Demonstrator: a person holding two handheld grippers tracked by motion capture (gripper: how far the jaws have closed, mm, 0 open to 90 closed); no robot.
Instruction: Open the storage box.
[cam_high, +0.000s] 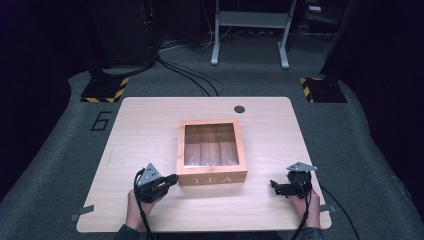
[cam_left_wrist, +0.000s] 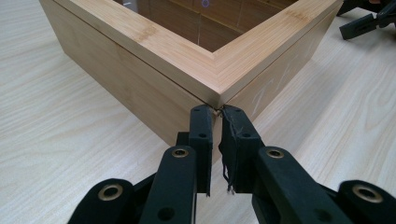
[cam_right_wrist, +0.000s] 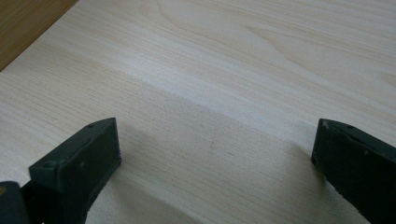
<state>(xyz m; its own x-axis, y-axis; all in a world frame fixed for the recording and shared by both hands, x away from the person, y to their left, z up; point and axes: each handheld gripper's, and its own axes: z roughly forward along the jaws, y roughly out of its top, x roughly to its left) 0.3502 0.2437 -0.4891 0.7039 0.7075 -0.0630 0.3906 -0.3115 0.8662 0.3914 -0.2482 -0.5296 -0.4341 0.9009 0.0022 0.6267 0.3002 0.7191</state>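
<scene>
Dim room, grey carpet, pale wooden desk (cam_high: 150, 125) in the middle. Bamboo tea box (cam_high: 212, 177) at centre desk, glass-windowed lid down. Left gripper (cam_left_wrist: 215, 116) at the box's near left corner, jaws nearly closed, tips at the lid seam, nothing clamped. Right gripper (cam_high: 280, 187) well apart to the right, jaws wide over bare desk. Likely rigid, fairly light, smooth-sided; glass pane fragile. Best taken by the lid's wooden front edge.
</scene>
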